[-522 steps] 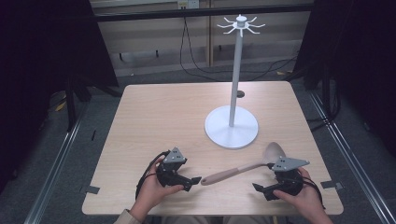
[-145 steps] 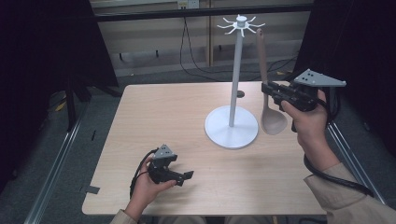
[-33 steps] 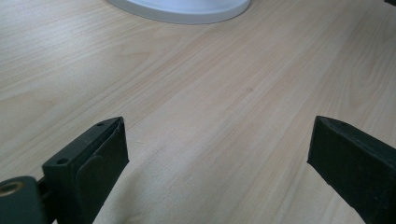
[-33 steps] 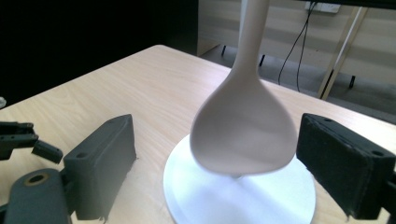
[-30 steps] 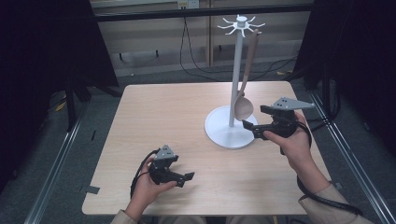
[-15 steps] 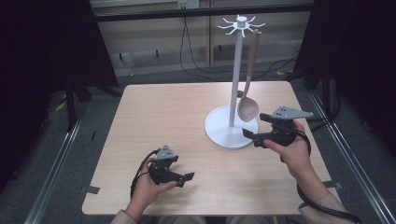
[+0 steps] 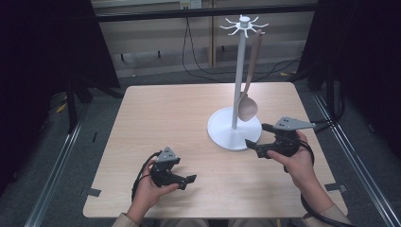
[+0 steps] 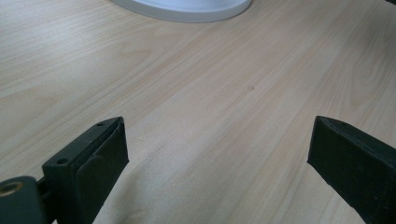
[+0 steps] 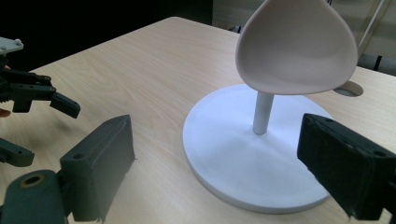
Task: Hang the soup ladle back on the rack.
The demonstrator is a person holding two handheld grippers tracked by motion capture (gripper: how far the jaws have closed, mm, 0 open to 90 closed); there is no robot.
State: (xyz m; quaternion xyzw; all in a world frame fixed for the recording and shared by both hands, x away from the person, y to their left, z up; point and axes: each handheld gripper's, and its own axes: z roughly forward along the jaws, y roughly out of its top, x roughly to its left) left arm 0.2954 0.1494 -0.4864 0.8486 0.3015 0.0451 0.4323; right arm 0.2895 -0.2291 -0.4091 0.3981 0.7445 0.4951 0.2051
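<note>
Beige wooden spoon (image 7: 248, 90) hangs by handle from hook of white metal stand with round base (image 7: 235, 128), bowl down beside pole, above base. Right gripper (image 7: 259, 145) near base edge, jaws wide apart, empty. Left gripper (image 7: 185, 180) low over pale wooden table (image 7: 179, 113), jaws wide, empty.

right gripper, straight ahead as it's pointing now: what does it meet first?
Most likely the white stand's round base, then its pole. The right gripper, jaws open, points at them over bare table. The hanging spoon's bowl looks above that line, though depth is unclear.
</note>
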